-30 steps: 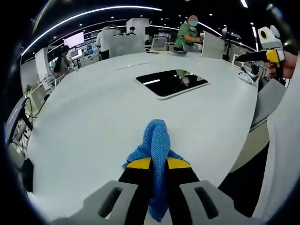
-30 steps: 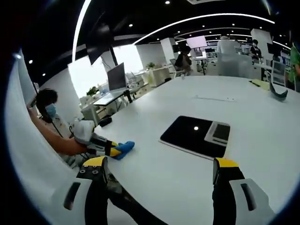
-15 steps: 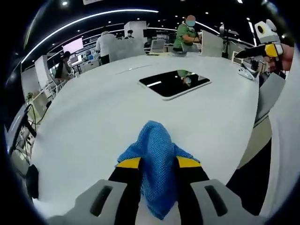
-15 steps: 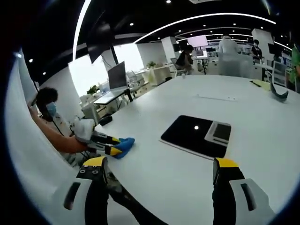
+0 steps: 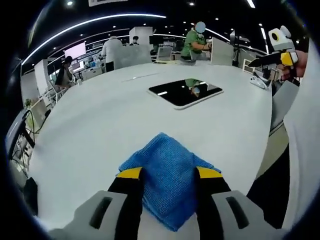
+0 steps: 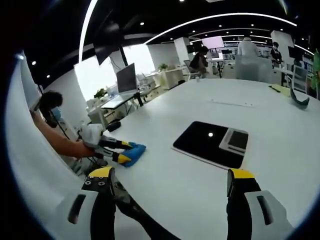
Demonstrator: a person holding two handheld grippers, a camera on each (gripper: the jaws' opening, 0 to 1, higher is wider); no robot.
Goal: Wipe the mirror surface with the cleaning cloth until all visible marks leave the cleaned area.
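1. Office lights are streaking over a wide white desk (image 5: 90, 130), with people sitting and standing at workstations far behind it.
2. At 12 o'clock of the left gripper view, the mirror (image 5: 185, 92) is lying flat on the desk, well apart from the left tool (image 5: 164, 175); in the right gripper view it is sitting at about 1 o'clock of centre (image 6: 205, 142), reflecting a ceiling light and a pale panel.
3. Wiping is not yet looking begun, by my reading: the cloth (image 5: 167, 182) is resting near the desk's near edge, nowhere near the glass, so the whole cleaning job is remaining.
4. The left tool's jaws are standing apart with the blue cloth spread between them; whether they are pinching it I cannot tell.
5. The left tool is lying low and nearly level with the desk, pointing toward the mirror; in the right gripper view it is showing at 9 o'clock beside the cloth (image 6: 134, 152).
6. The right tool (image 6: 170, 182) is hovering above the desk with jaws wide apart and nothing between them, aimed past the mirror.
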